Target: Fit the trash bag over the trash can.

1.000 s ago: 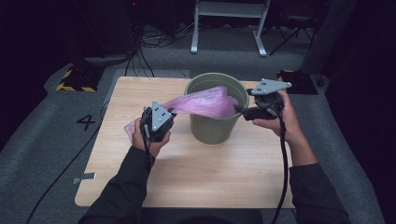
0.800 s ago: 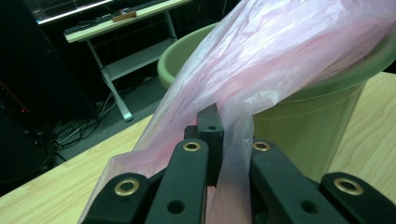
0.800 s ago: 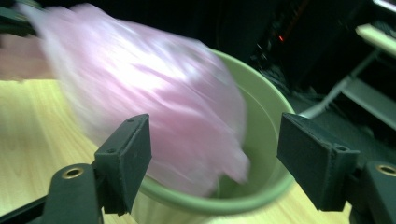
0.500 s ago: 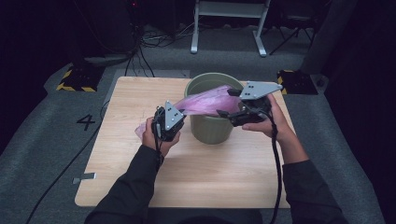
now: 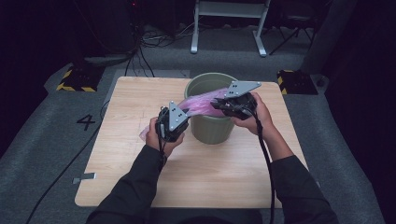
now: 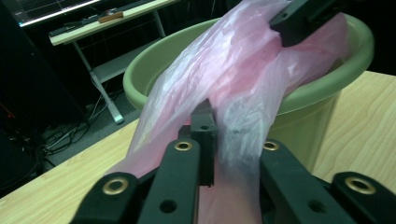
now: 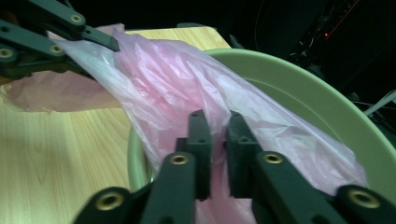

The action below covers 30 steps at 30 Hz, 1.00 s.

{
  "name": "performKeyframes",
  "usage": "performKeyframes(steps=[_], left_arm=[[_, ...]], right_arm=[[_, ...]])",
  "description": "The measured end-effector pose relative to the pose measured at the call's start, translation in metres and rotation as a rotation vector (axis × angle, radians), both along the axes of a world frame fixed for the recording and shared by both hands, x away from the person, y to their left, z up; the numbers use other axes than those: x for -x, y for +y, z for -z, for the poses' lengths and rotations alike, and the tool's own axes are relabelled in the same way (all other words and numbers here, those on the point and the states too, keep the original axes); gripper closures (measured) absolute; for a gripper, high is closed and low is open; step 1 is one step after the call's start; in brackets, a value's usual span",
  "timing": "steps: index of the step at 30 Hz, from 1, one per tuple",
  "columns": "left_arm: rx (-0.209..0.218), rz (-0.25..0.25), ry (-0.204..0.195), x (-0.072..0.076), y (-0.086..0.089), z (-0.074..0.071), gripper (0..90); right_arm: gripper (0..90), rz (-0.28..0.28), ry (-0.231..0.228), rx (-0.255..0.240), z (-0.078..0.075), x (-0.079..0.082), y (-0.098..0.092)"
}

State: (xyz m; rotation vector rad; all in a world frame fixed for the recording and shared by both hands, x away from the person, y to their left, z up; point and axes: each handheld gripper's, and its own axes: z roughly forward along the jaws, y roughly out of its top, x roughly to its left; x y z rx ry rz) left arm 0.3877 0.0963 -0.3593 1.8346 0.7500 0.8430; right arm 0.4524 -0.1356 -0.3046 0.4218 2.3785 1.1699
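High view, bin: green bin (image 5: 212, 126) upright on the wooden table (image 5: 140, 172), toward its far edge.
High view, bag: pink plastic bag (image 5: 201, 103) stretched from the bin's mouth to the near left of the bin, between both grippers.
High view, grippers: left gripper (image 5: 180, 119) just beside the bin's left wall; right gripper (image 5: 215, 106) over the rim.
Left gripper view: jaws clamped on a fold of the bag (image 6: 233, 93); other gripper's jaw at the bin's rim (image 6: 359, 51).
Right gripper view: jaws have just been closing, now pinching the film (image 7: 187, 84) above the bin (image 7: 308, 98); left gripper (image 7: 112, 44) grips the far end.

Dark room, grey floor (image 5: 56, 140), cables (image 5: 154, 39)
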Motion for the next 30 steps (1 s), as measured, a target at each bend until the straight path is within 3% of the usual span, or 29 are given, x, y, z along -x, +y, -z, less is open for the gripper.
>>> performKeyframes(steps=[2, 5, 9, 13, 17, 24, 26, 28, 30], left_arm=[[-0.003, 0.008, 0.003, 0.004, 0.0, -0.002, 75.9], [0.002, 0.013, 0.024, 0.014, 0.001, -0.007, 55.0], [-0.034, 0.008, 0.051, 0.036, 0.007, -0.016, 35.4], [-0.022, 0.019, 0.023, 0.062, 0.026, -0.025, 32.0], [0.003, 0.022, 0.0, 0.078, 0.048, -0.027, 29.9], [0.055, -0.064, 0.001, 0.083, 0.081, -0.02, 25.8], [0.057, -0.062, -0.003, 0.087, 0.088, -0.02, 24.4], [0.064, -0.048, 0.017, 0.087, 0.094, -0.019, 22.7], [0.098, -0.014, 0.047, 0.083, 0.099, -0.016, 21.3]], right_arm=[[86.5, 0.013, 0.001, -0.009, 0.002, -0.002, -0.002], [87.9, 0.035, 0.006, -0.025, 0.004, -0.005, -0.007], [88.1, 0.067, 0.019, -0.035, 0.006, -0.011, -0.014], [87.9, 0.096, 0.019, -0.028, 0.008, -0.016, -0.022], [87.6, 0.113, 0.024, -0.04, 0.008, -0.019, -0.031], [88.1, 0.132, 0.038, -0.039, 0.01, -0.024, -0.043], [88.0, 0.144, 0.04, -0.037, 0.011, -0.027, -0.046], [87.9, 0.151, 0.041, -0.031, 0.013, -0.029, -0.048], [87.7, 0.153, 0.047, -0.031, 0.014, -0.031, -0.049]])
